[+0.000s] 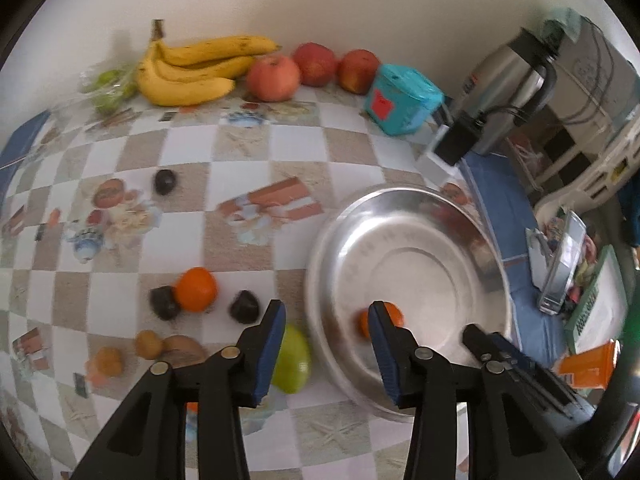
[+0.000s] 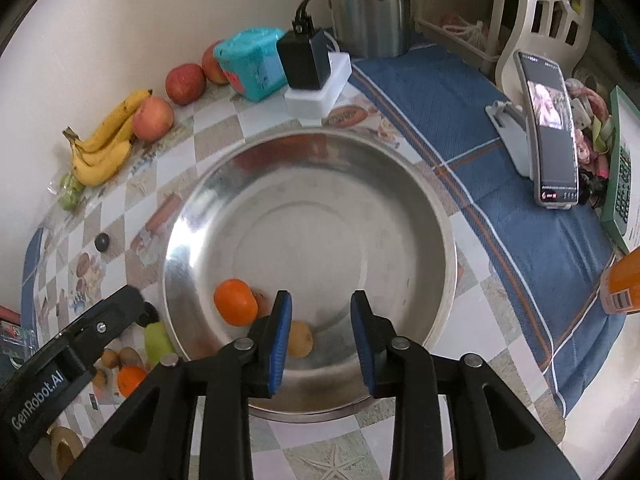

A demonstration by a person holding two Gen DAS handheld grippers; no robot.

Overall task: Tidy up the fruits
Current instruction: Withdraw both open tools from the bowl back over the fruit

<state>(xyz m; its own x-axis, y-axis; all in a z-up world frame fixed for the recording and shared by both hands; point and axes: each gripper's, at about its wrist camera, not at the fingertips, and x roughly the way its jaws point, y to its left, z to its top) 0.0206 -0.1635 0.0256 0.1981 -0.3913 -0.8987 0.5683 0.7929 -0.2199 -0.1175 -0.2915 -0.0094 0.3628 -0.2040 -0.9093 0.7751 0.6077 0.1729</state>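
Right now your right gripper (image 2: pixel 320 312) hangs released over the steel bowl (image 2: pixel 420 184), with an orange (image 2: pixel 235 301) and a brownish fruit (image 2: pixel 302 339) lying inside near its front rim; your left gripper (image 1: pixel 326 320) is likewise released, empty, straddling the bowl's left rim.

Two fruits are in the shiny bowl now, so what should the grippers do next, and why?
Probably the left gripper, open and empty, should reach left to the green fruit lying just outside the bowl. It is the nearest loose fruit, while an orange and a brownish fruit already sit inside.
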